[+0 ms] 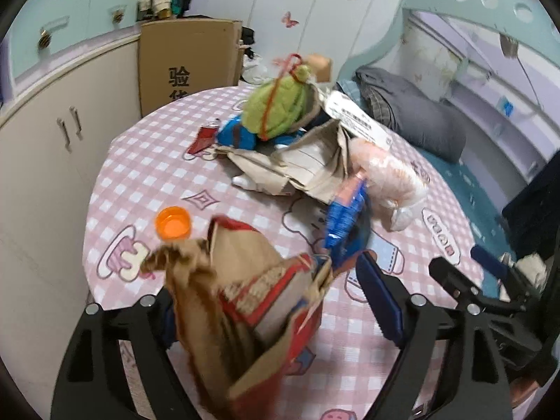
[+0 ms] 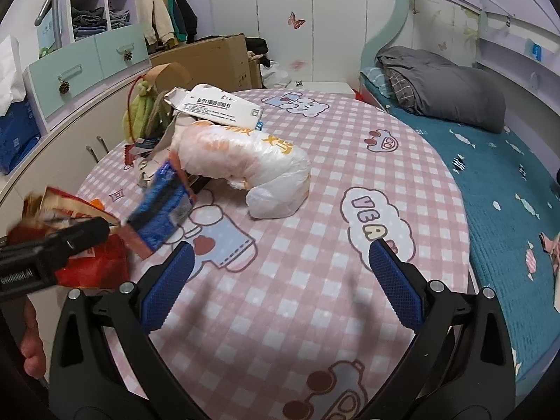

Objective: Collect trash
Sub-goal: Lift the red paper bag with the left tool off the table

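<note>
A brown paper bag with red print stands between the jaws of my left gripper. It hides the left finger, and the blue right pad stands apart from it. A blurred blue snack wrapper hangs at the bag's mouth; whether it touches the bag I cannot tell. The right wrist view shows the wrapper just past the left gripper and the bag. My right gripper is open and empty over the pink checked tablecloth. An orange cap lies beside the bag.
Farther back on the round table lie a white-and-orange plastic bag, crumpled brown paper, a white leaflet, a green plush item and a red wrapper. A cardboard box and cabinets stand left, a bed right.
</note>
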A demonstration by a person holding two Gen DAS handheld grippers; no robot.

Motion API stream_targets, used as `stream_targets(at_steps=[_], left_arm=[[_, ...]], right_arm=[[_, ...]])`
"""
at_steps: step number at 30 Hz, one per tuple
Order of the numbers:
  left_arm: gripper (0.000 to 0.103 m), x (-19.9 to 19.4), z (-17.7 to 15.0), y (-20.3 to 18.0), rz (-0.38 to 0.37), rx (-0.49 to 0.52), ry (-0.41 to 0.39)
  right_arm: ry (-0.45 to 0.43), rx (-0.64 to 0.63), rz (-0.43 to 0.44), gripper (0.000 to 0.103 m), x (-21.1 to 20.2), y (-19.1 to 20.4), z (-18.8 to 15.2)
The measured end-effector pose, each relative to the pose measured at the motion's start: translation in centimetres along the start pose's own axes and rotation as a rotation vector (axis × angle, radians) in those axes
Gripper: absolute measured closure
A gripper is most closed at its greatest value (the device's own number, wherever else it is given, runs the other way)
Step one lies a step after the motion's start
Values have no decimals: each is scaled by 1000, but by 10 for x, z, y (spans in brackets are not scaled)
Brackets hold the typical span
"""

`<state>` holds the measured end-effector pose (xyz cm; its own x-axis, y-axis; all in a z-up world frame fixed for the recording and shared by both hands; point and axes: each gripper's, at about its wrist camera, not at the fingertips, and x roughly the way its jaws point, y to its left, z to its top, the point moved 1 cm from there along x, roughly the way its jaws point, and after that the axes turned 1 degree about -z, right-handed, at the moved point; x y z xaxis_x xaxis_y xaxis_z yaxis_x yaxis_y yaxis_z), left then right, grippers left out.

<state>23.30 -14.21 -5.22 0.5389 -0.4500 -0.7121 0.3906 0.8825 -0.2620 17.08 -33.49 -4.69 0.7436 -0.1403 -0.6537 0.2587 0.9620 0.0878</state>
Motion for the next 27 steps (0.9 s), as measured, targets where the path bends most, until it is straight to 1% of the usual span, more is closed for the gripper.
stream_targets(at_steps=[1,2,3,6,9,12,13,15,18,21,23,24,27], left_arm=[[30,-1,1,3,-16,-13,0],[45,-2,0,5,-26,-16,-2],[50,-4,-1,8,-44,-28,-13],[54,-8,-2,13,-51,-49,-20],[58,-17,-3,11,-34,-34,-36],[58,-33,-1,11,-13,-17,-86],[58,-37,-1,11,-1,-14,-99],[58,-51,1,15,51,-6,-142],[58,-68,4,27,94,-18,-182],[58,-85,8,44,156,-37,-222],[58,-94,6,56,171,-43,-242],[58,-100,6,64,193,-50,-255],[58,-111,3,83,242,-75,-273]], right_arm=[[-3,-1,1,5,-2,1,-1],[-6,-4,1,5,-4,1,-1],[-7,-6,0,5,-5,2,-1],[-12,-12,0,5,-7,5,-2],[-28,-22,9,5,-13,10,2],[-56,-49,29,5,-19,20,9],[-65,-59,37,5,-20,24,11],[-83,-81,65,5,-24,34,16],[-121,-124,109,5,-33,54,26],[-152,-170,171,5,-38,76,34],[-167,-184,207,5,-39,89,39],[-172,-200,244,5,-38,98,42],[-153,-222,326,5,-29,121,47]])
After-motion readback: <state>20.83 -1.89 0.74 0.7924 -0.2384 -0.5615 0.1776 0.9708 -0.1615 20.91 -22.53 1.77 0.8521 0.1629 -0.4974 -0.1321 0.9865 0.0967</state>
